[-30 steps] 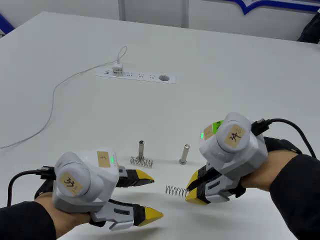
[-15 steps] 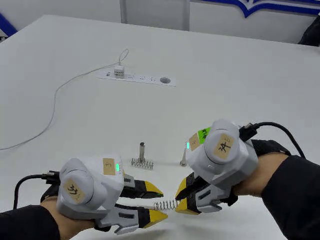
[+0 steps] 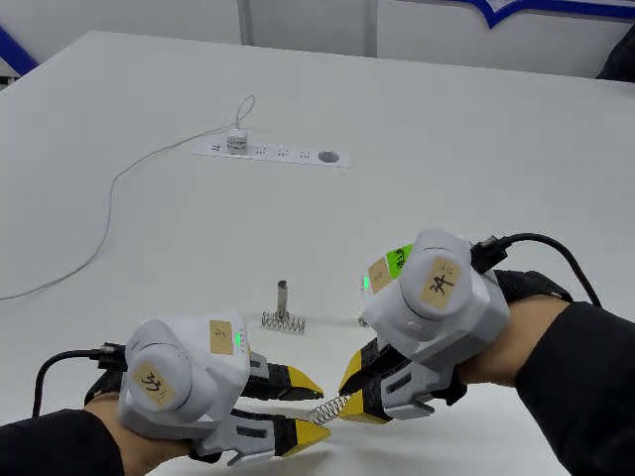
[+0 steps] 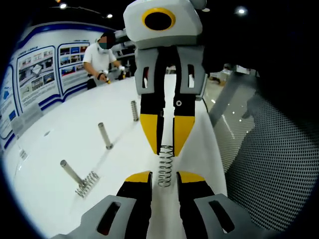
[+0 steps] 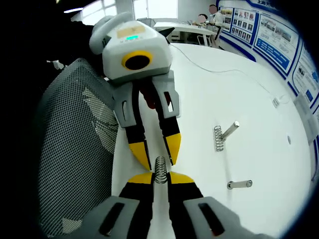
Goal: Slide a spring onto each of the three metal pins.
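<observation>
Over the worktop (image 3: 446, 149) near me, my right gripper (image 5: 160, 178) fingers are clamping one end of the spring (image 4: 165, 159). My left gripper (image 4: 164, 175) fingers are hugging the other end, bite unclear. I should be squeezing left firmly before loosening right.

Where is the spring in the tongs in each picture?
Head view: the held spring is low, near the middle.
Left gripper view: held spring just below the centre.
Right gripper view: held spring just below the centre.
Shared landmark: the pin with a loose spring lying by it.
</observation>
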Available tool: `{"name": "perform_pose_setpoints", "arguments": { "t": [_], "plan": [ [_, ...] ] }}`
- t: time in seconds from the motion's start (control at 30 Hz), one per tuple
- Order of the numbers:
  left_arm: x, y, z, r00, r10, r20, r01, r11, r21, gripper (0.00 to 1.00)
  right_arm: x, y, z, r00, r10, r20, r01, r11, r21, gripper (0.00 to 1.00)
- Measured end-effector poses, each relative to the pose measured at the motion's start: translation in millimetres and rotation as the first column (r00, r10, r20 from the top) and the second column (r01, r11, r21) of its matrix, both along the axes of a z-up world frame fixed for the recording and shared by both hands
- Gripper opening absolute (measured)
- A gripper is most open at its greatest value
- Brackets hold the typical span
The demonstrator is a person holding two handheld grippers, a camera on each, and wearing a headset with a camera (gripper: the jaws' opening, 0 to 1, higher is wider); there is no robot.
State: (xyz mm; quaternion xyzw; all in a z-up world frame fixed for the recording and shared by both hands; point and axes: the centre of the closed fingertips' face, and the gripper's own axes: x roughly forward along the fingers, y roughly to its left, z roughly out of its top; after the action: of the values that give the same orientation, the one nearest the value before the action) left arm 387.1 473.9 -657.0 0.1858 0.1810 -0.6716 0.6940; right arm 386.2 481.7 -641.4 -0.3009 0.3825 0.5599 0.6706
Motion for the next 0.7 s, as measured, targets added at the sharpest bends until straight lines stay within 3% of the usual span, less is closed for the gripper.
{"name": "perform_pose_setpoints", "arguments": {
  "t": [0.3,0.57,0.7],
  "plan": [
    [-2.1,-1.0,-3.2,1.000,-0.012,0.018,0.012,1.000,0.004,0.13,-2.0,3.0,8.5,1.000,-0.006,-0.008,0.007,1.000,0.023,0.11],
    [-0.4,-0.7,1.8,1.000,-0.008,0.027,0.009,1.000,-0.018,0.11,0.2,5.1,14.0,1.000,-0.013,0.002,0.013,0.999,0.037,0.12],
    [-0.6,-1.6,6.3,1.000,-0.003,0.022,0.004,0.999,-0.045,0.11,0.3,3.7,10.9,1.000,-0.028,-0.005,0.028,0.999,0.031,0.17]
  ]
}}
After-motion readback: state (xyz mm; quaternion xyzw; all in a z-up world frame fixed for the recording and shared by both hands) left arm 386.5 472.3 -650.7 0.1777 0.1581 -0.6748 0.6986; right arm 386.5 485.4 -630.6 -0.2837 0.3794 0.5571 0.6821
